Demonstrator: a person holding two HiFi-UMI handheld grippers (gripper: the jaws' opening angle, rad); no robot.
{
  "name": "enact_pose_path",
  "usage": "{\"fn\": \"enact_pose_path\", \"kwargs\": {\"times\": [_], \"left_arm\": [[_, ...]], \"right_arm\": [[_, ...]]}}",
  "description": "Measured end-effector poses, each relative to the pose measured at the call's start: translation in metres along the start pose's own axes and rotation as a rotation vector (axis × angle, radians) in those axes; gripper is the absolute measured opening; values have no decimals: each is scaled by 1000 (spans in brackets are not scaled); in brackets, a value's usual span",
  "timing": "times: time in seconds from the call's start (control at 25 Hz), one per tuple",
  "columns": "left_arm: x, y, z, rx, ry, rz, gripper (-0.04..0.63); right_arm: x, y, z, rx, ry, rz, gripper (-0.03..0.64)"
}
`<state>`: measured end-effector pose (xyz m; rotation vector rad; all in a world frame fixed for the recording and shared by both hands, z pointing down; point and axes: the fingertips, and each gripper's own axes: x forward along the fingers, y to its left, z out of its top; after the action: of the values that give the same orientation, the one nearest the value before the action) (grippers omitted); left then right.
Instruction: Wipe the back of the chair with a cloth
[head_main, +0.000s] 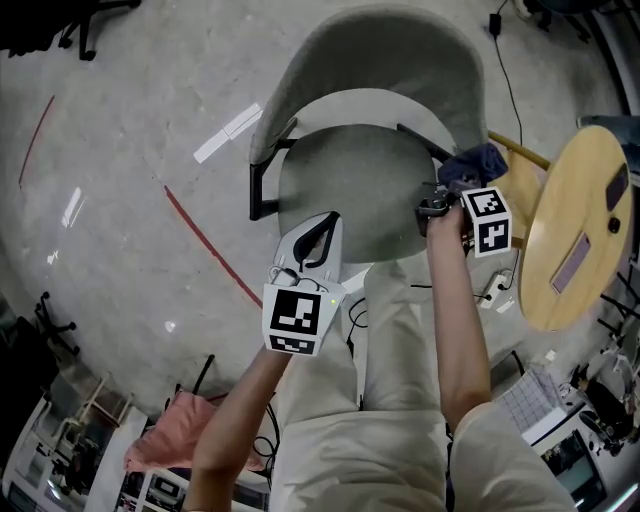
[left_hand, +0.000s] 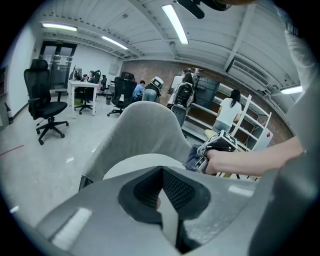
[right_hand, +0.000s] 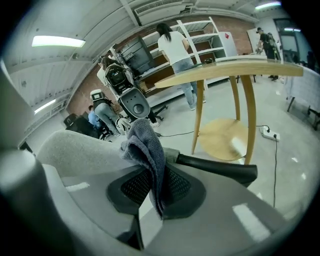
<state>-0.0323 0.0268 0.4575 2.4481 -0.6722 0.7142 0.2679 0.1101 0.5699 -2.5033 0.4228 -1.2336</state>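
**Cloth held at the chair's right side**

The grey chair (head_main: 400, 60) stands before the person, with a round wooden table (head_main: 570, 230) just beside it on the right. The right gripper (head_main: 440, 203) has its jaws clamped on the blue-grey cloth (head_main: 478, 163). The cloth bunches above the jaws at the backrest's right edge, by the black armrest (right_hand: 215, 170). The left gripper (head_main: 318, 235) hangs at the seat's front edge, its jaws pressed together with nothing between them.
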Motion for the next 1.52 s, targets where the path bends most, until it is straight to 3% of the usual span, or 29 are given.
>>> {"fn": "enact_pose_path", "kwargs": {"times": [0.16,0.32,0.44,0.68,1.08,1.32,1.52], "left_arm": [[3,-1,2,-2,-4,-1,0],[5,3,-2,-16,-3,18,0],[3,2,-4,-28,-4,28,0],[-1,12,-10,-50,-2,55,0],[-8,42,-36,-118,5,162,0],[-10,55,-44,-173,-12,238,0],[-1,58,-60,-215,-15,284,0]], "right_arm": [[-8,-5,-1,-89,10,4,69],[-18,25,-7,-255,27,137,69],[-31,61,-21,-430,59,316,69],[-69,140,-92,-845,187,778,70],[-96,172,-221,-1383,404,1261,71],[-104,172,-276,-1571,512,1451,71],[-97,171,-312,-1603,553,1522,71]]}}
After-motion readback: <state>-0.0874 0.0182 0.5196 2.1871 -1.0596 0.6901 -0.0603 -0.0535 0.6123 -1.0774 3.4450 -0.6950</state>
